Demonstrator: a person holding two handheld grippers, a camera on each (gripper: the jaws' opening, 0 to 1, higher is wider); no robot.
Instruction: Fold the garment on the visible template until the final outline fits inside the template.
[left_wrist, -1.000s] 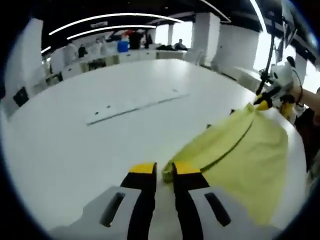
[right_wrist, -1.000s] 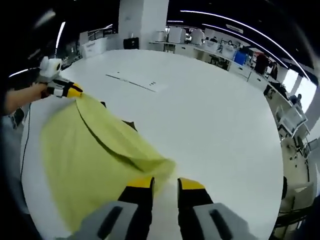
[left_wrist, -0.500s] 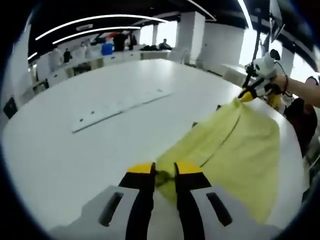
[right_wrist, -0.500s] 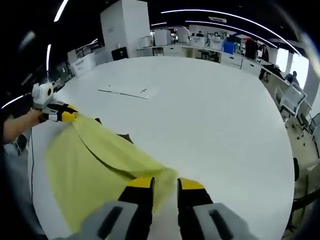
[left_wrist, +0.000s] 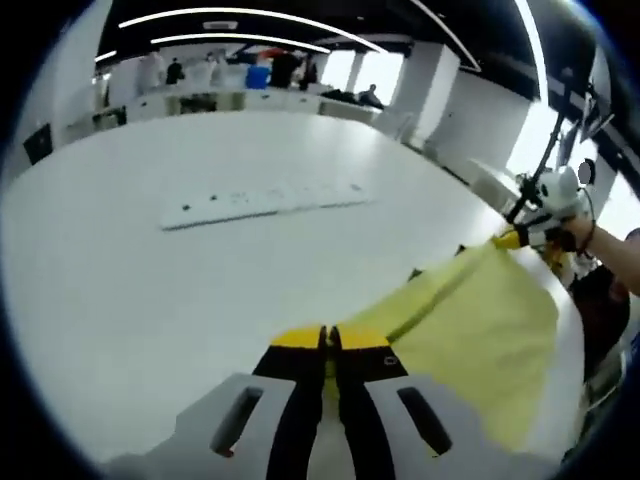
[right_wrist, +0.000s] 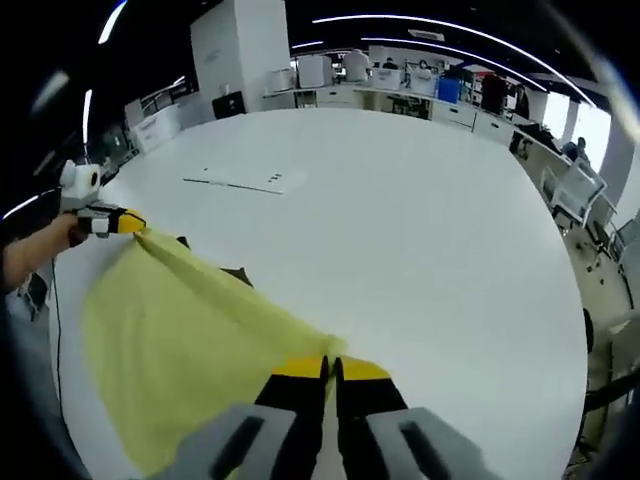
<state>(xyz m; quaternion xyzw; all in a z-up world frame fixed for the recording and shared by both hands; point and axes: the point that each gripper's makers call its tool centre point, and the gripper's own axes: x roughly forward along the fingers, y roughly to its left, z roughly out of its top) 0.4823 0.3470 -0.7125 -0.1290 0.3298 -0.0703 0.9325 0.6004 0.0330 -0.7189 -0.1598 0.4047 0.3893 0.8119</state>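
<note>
A yellow garment (left_wrist: 470, 310) lies spread near the white table's edge, its top edge stretched between both grippers. In the left gripper view my left gripper (left_wrist: 328, 340) is shut on one corner of the cloth. The right gripper (left_wrist: 522, 238), held by a hand, pinches the far corner. In the right gripper view my right gripper (right_wrist: 330, 366) is shut on the garment (right_wrist: 170, 320), and the left gripper (right_wrist: 122, 222) holds the opposite corner. Small dark bits of the template (right_wrist: 238, 273) (left_wrist: 416, 273) peek out from under the cloth's far edge; the cloth covers everything else of it.
A flat white strip (left_wrist: 260, 198) (right_wrist: 235, 180) lies farther in on the big white table (right_wrist: 420, 230). The table's rim runs close behind the garment. Desks, chairs (right_wrist: 575, 190) and people stand far off around the room.
Both grippers' jaws have gone from open to shut on the garment's corners. The cloth edge between them now runs straighter. Both cameras shifted a little.
</note>
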